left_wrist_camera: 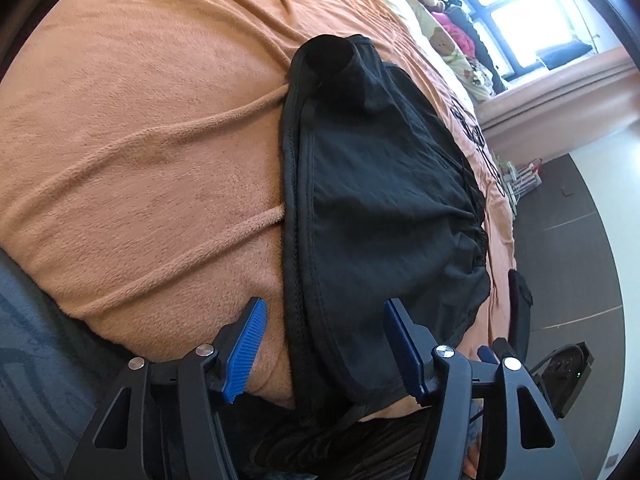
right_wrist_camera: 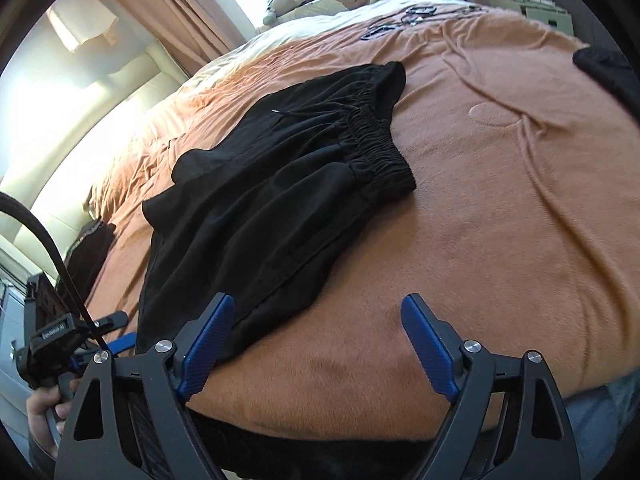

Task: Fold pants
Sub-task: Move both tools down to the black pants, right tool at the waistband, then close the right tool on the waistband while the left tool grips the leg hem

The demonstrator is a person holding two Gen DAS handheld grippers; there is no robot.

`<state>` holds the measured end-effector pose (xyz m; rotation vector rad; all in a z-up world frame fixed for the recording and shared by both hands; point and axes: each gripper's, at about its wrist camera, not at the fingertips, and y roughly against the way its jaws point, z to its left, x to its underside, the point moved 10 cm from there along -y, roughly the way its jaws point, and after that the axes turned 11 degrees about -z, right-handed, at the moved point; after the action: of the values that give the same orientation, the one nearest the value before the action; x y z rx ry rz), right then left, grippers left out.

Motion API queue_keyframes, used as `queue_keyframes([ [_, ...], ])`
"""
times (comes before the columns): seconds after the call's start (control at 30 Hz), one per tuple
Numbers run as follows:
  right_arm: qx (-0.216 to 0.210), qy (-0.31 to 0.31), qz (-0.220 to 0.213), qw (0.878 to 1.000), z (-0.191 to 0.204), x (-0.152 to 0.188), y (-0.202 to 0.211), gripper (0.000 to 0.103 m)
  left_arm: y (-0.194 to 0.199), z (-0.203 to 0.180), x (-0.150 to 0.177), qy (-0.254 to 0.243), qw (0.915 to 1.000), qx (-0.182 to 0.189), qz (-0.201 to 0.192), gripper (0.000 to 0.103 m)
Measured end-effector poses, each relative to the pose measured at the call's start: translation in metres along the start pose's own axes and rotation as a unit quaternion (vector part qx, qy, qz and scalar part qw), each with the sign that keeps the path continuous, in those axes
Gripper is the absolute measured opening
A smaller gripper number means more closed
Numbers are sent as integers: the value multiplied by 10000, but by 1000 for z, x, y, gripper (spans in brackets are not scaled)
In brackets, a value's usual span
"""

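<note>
While both grippers hang over the near edge of the bed, the fold looks barely begun — this reads as the approach to a first grasp. On the left side, the left gripper (left_wrist_camera: 324, 344) has its blue pads spread, and the near hem of the black pants (left_wrist_camera: 372, 200) lies between them; no pad presses on the cloth, so nothing is pinched yet. The pants lie roughly flat on the orange blanket (left_wrist_camera: 140, 160), legs toward the near edge and the gathered waistband (right_wrist_camera: 372, 144) away toward the pillows, with a drawstring loose near it.

Further right, the right gripper (right_wrist_camera: 316, 336) also stands spread wide, holding nothing: one pad sits at the outer edge of the near leg hem, while the other is over bare blanket. In the right wrist view a hand (right_wrist_camera: 44, 412) grips the handle of the left tool at the lower left corner.

My reading is that the next move calls for both claws to close on the hem corners, catching all layers of the thin, slippery-looking cloth, then lifting evenly toward the waistband; a shallow bite might let a layer slip.

Count: one pair of pants being worked, two grippers, one blanket — and several soft toys (right_wrist_camera: 288, 0) by the window, too bunched to number.
</note>
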<state>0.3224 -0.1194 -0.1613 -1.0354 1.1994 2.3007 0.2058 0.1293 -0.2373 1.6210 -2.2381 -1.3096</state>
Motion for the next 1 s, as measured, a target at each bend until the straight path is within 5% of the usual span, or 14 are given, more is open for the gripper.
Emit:
queue_keyframes([
  [0.5,-362,-1173,136,9923,-15,-19,-57,74,-1,-7,23,313,9991,127,266,52],
  [0.63,-335,-1369,222,9898,-16,-18,-70,48,3,-6,25,344,9991,109,206,51],
  [0.77,-146,-1393,356,9895,-19,-13,-75,9,4,-2,24,343,9992,71,175,47],
  [1.0,59,-1459,382,9885,-24,-5,-61,3,3,-1,21,402,9990,109,152,47],
])
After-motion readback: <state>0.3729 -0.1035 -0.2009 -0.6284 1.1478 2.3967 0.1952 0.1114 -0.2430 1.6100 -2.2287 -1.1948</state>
